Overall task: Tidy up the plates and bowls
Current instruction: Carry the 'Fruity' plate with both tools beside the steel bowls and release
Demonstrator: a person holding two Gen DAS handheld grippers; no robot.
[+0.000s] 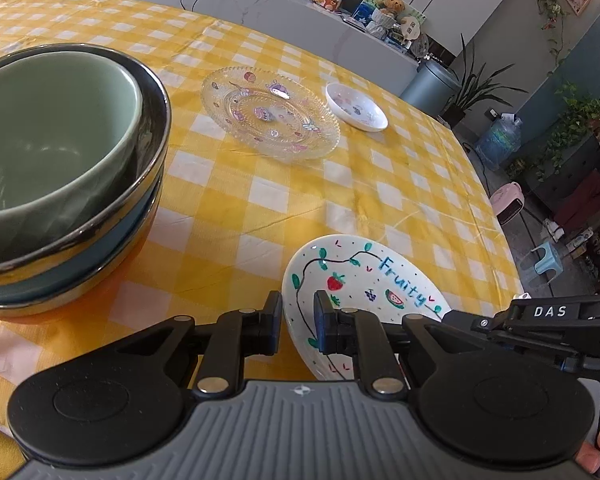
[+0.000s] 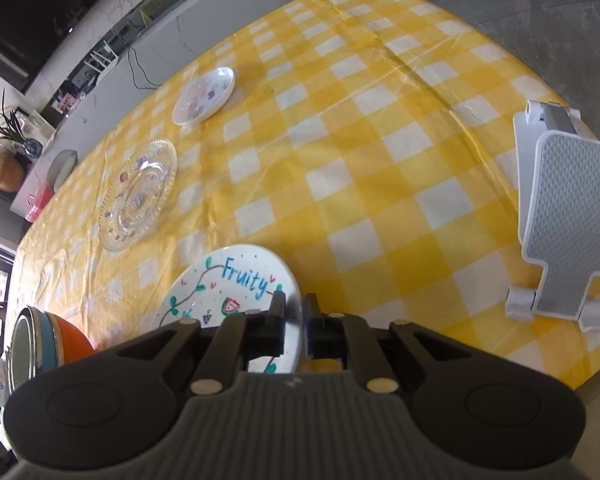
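Note:
A white plate [image 1: 364, 280] painted with fruit and the word "Fruity" sits tilted at the near edge of the table. My left gripper [image 1: 297, 320] is shut on the plate's left rim. In the right wrist view my right gripper [image 2: 295, 316] is shut on the right rim of the same plate [image 2: 228, 280]; its black tip [image 1: 460, 318] also shows in the left wrist view. A stack of bowls [image 1: 60, 168], green on top, stands to the left. Further back lie a clear glass plate [image 1: 270, 114] and a small white dish [image 1: 356, 106].
A yellow and white checked cloth [image 1: 260, 208] covers the table. A white and grey stand [image 2: 560, 220] lies near the table's right edge in the right wrist view. Beyond the table edge are a floor with a water jug [image 1: 498, 140] and a small stool [image 1: 544, 260].

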